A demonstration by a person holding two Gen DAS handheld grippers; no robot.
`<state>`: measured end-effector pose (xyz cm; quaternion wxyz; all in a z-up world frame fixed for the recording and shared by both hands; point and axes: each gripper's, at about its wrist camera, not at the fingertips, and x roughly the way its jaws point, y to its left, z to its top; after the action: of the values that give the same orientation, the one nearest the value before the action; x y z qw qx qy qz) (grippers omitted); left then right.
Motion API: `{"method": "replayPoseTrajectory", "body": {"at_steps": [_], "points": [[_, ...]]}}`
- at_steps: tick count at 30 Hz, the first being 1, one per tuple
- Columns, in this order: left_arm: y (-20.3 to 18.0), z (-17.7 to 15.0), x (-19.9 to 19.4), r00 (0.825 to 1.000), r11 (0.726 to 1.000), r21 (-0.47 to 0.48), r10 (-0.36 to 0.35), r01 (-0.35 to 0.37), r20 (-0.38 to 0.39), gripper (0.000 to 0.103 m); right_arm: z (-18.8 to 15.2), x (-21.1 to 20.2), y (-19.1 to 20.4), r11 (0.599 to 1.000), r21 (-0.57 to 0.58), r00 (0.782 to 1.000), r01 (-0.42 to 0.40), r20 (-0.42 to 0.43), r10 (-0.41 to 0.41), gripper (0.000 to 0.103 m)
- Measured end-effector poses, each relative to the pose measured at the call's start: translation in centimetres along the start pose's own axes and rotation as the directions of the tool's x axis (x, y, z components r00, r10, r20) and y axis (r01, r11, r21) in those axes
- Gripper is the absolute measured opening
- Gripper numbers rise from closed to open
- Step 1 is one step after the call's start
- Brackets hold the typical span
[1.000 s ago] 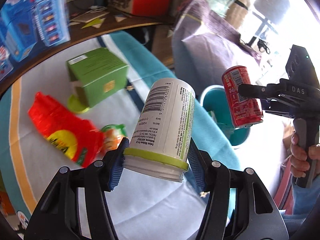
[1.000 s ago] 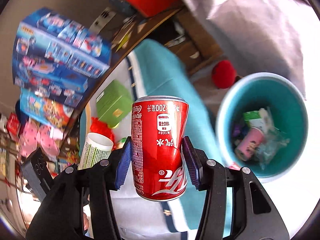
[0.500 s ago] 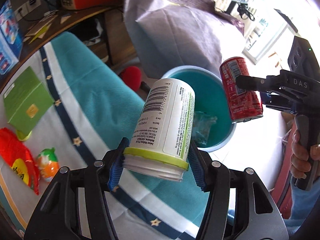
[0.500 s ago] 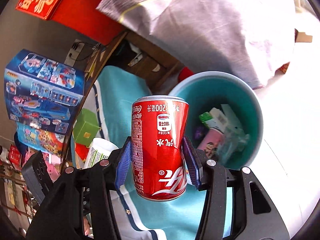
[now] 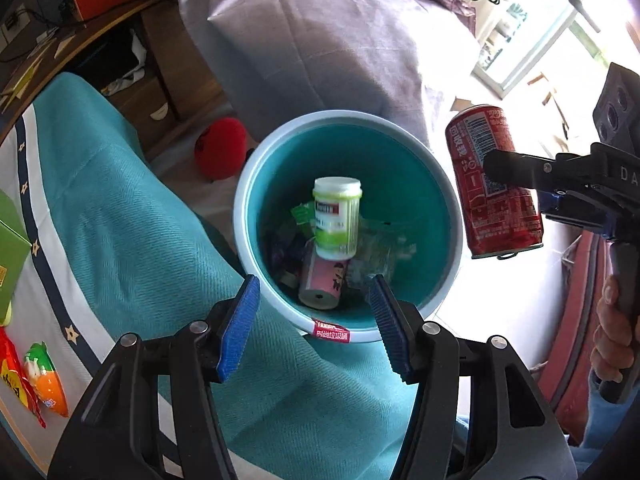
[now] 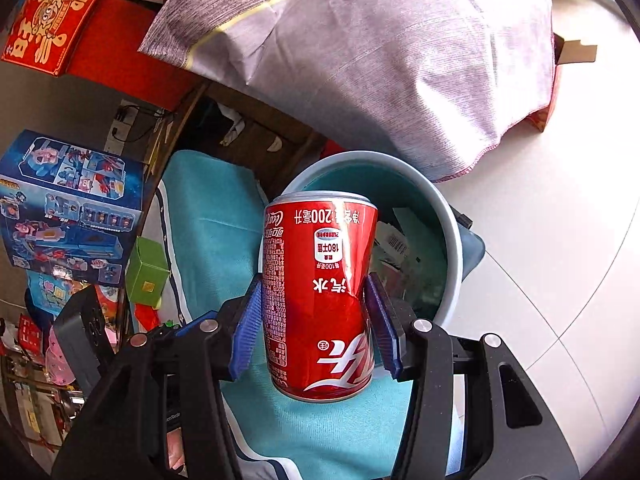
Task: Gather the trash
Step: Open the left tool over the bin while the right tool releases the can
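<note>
Left wrist view first: the left gripper sits at the bottom centre of the frame with its blue-padded jaws spread wide and nothing between them. Directly beyond the gap is the round teal plastic waste bin, mid-frame, and inside it a white plastic bottle with a lime-green label lies on top of a pink cylindrical container and crumpled clear wrappers. Off to the right of the frame, the right gripper clamps the small red aluminium soda can, held beside the bin's rim rather than over its opening. At the lower left edge, a red snack packet and a green cardboard box sit on the teal-and-white tablecloth — trash not yet collected, by the look of it.

Right wrist view: the right gripper fills the bottom centre, pads pressed on both sides of the soda can at about mid-height, the can upside down judging by its inverted print. The wall is visibly creased by the right pad — thin metal, probably empty and light, so it gives under pressure yet should drop cleanly once the jaws part. The bin shows behind the can, centre-right. A mid-body hold suits it; the smooth printed skin could slip if grip loosens early.
</note>
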<state>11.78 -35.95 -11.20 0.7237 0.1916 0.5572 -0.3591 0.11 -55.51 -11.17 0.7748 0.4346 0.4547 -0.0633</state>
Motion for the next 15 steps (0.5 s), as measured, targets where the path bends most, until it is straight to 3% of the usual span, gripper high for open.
{"method": "replayPoseTrajectory", "body": {"at_steps": [3,7,8,15], "points": [[-0.3,0.0,0.0,1.000,1.000,0.006,0.007,-0.007,0.001,0.062,0.4,0.2,-0.3,1.000,0.004,1.000,0.004,-0.004,-0.004,0.048],[0.0,-0.1,-0.5,0.999,1.000,0.001,0.032,-0.032,0.021,0.089,0.6,0.8,-0.3,1.000,0.007,1.000,0.007,-0.012,-0.007,0.048],[0.2,-0.2,-0.7,0.999,0.999,-0.006,0.037,-0.036,0.031,0.092,0.7,1.0,-0.2,1.000,0.005,1.000,0.007,-0.016,-0.007,0.048],[1.5,-0.5,-1.2,0.999,0.998,-0.061,0.020,-0.018,0.033,0.096,0.5,2.2,0.5,1.000,-0.003,0.999,0.019,-0.039,-0.019,0.050]]}}
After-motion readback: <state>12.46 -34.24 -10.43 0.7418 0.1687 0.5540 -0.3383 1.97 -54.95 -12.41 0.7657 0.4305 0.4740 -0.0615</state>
